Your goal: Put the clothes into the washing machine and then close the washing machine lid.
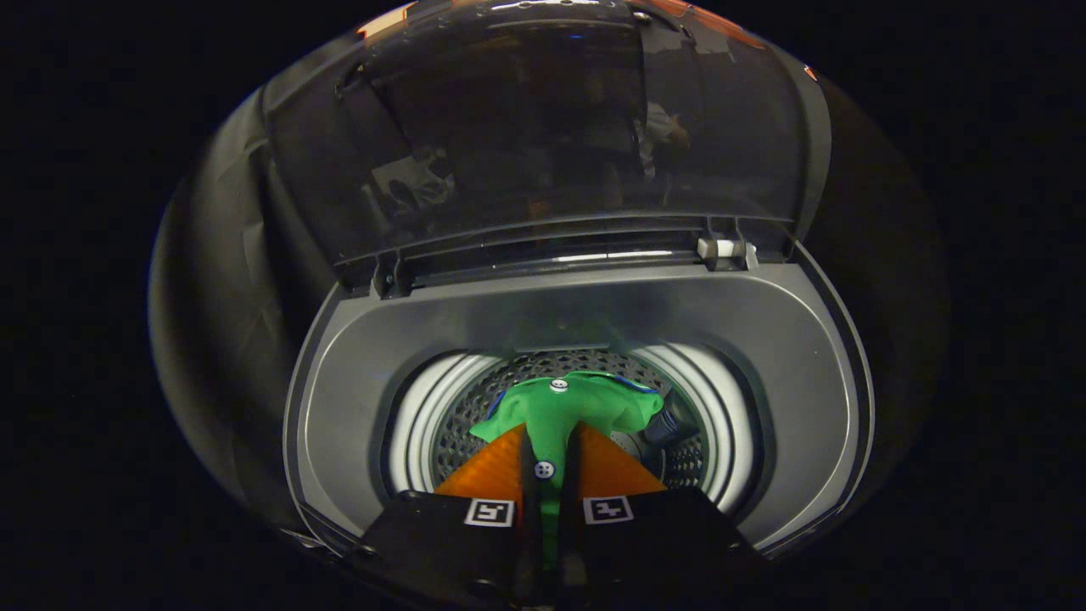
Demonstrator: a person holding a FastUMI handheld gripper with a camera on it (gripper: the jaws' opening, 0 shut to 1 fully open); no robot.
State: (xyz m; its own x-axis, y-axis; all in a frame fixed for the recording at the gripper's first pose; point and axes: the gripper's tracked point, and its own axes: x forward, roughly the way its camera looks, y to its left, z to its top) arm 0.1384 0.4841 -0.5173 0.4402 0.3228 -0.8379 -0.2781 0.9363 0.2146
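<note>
A top-loading washer [577, 339] is seen from above, looking down along the gripper [550, 441]. The gripper's two fingers [496, 467] are drawn close together and pinch a green garment [564, 407] between them. A strip of the cloth runs back through the narrow gap between the fingers, with a white button [544, 468] showing on it there. The rest of the garment fans out just ahead of the fingertips, with a second button [558, 385] near its far edge and a thin blue trim along that edge.

The garment hangs over the mouth of the washer, above the perforated metal drum [475, 407]. A white ring [420, 424] lines the opening, set in the grey top panel [356, 407]. A dark object [670, 420] lies inside the drum, just right of the cloth; what it is cannot be told.

Beyond the opening, the dark see-through lid [543, 136] stands raised on hinges [390, 276] along the back edge of the washer.
</note>
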